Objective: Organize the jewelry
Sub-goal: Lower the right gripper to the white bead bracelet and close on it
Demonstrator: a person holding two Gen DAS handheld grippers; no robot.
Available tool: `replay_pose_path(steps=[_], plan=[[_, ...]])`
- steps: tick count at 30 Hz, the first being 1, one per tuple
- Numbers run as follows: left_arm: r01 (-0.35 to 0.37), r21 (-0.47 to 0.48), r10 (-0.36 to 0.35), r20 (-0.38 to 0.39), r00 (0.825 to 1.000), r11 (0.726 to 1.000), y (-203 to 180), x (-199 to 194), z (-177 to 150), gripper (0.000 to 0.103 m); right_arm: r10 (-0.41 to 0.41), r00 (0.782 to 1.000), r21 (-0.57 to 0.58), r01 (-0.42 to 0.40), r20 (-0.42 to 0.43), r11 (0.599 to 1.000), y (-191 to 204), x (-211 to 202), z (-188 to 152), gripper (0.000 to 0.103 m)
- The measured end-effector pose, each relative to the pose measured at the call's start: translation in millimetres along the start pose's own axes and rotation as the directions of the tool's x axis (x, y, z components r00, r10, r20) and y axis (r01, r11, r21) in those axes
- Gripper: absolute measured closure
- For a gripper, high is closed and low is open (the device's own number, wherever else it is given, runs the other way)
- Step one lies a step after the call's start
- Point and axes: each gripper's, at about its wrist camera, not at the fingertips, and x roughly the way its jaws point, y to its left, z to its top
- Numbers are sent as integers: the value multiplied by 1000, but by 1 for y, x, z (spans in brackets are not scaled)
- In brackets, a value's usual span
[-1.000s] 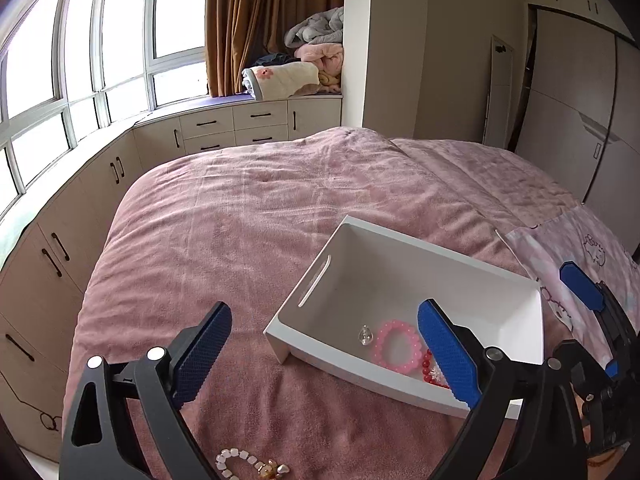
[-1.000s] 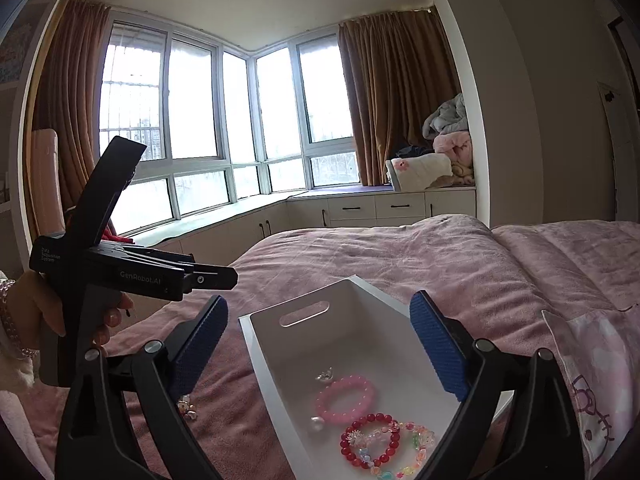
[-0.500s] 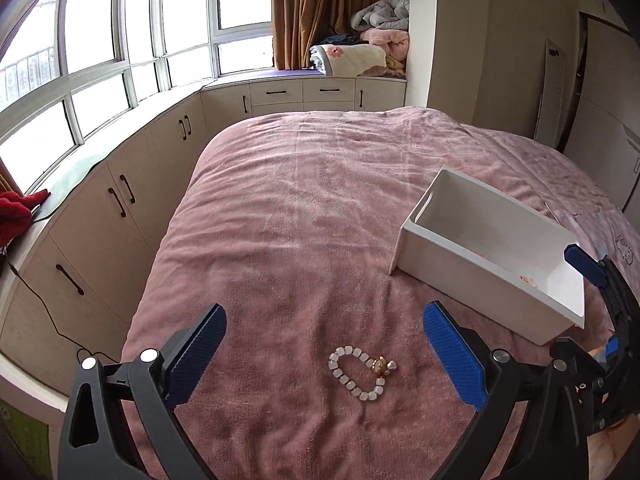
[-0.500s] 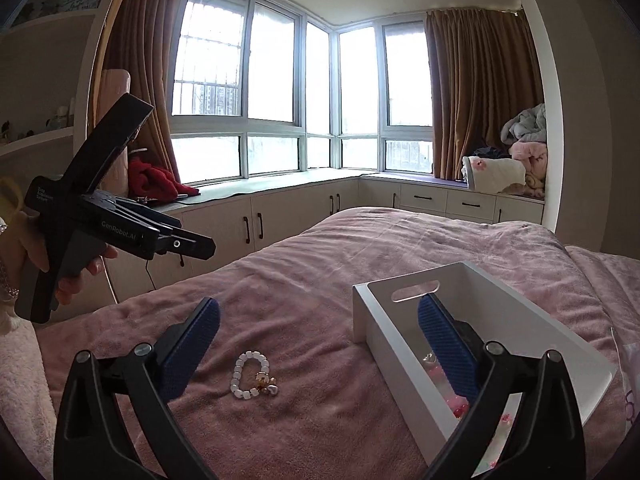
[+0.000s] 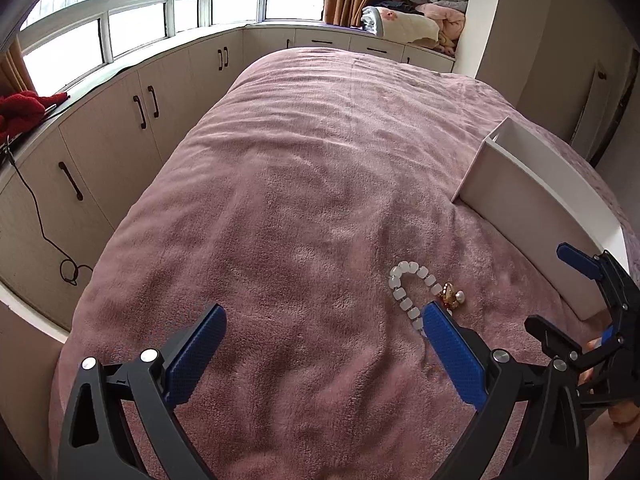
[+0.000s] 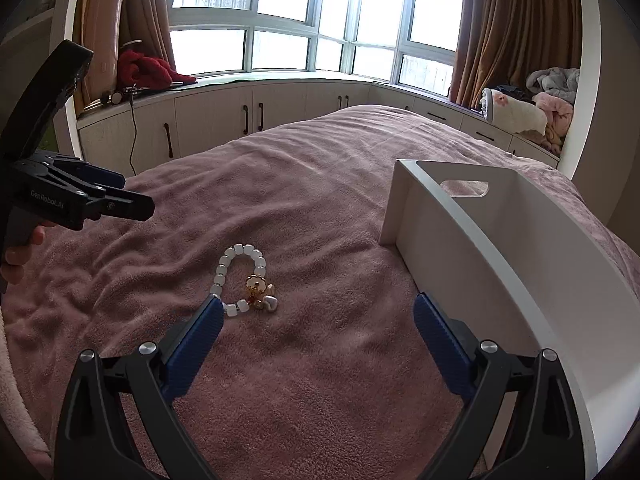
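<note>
A bracelet of white beads (image 5: 400,276) with a gold charm lies on the pink blanket (image 5: 300,180). My left gripper (image 5: 323,312) hangs open above the blanket with nothing between its pads. Its right finger (image 5: 448,340) covers the bracelet's near end. In the right wrist view the bracelet (image 6: 224,264) lies just beyond my right gripper's left fingertip (image 6: 208,320). My right gripper (image 6: 317,304) is wide, its jaws closing, with bare blanket between them. The white box (image 6: 480,240) stands to its right, its inside hidden.
The white box (image 5: 532,200) sits at the right edge of the left wrist view. Pale cabinets (image 5: 108,132) with a dangling black cable (image 5: 40,224) line the bed's left side under the windows. A hand holds the left gripper (image 6: 132,196).
Both grippers swung left, away from the box, and sank toward the blanket. The box slid to the right edge of both views. The white bracelet came in close to the fingertips.
</note>
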Motion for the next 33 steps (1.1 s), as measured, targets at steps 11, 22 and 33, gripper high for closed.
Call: replay_pose_path(steps=[11,22,33], plan=[[38,188,-46,41,998,982,-49,51,5,4,92,987,-64,-101,-131,993,19,56,-10,50],[65,208,-63,-17,998,976,-48,92,0,36,143,980,-43,-151,-140,988,17,78,-7,62],[97,142,-98,1,995,985,-29,90,4,66,204,970,-66,-214,-134,974,25,82,-1,85]])
